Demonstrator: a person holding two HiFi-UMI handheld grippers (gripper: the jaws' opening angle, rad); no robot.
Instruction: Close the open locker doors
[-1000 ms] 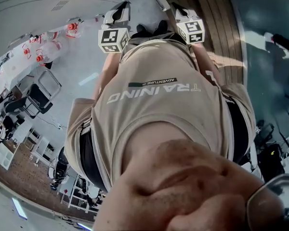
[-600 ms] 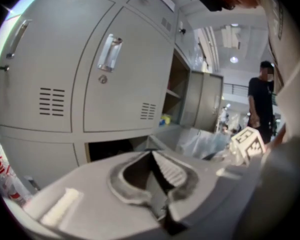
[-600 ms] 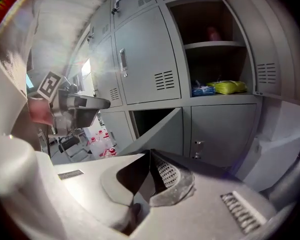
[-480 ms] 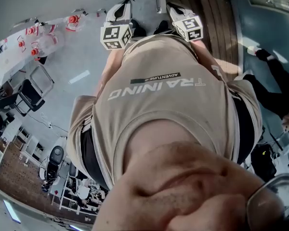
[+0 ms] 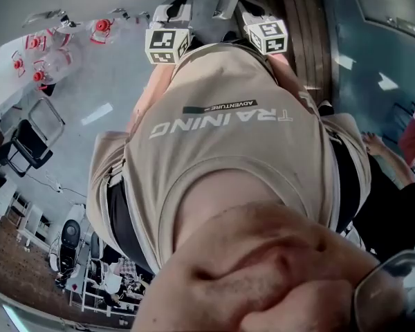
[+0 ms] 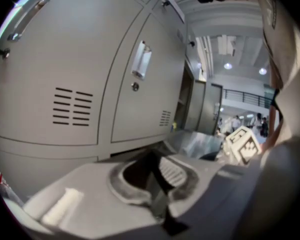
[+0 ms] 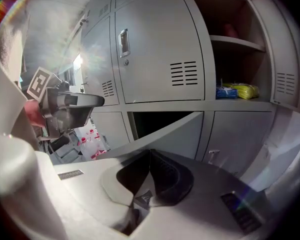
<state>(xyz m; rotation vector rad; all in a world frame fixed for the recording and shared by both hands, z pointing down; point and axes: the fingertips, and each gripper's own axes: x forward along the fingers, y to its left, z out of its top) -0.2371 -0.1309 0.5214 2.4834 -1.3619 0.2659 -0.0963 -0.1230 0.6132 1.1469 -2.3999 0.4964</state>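
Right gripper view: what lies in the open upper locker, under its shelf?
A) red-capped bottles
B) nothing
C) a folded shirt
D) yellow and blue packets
D: yellow and blue packets lie on the floor of the open upper locker, just below its shelf.

the person's shirt (image 5: 228, 151) hides the open locker (image 7: 230, 59) from the head view, and its top is cut off.

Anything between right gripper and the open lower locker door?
Nothing shows there. In the right gripper view, the shut right gripper points at the open lower door with no object in between.
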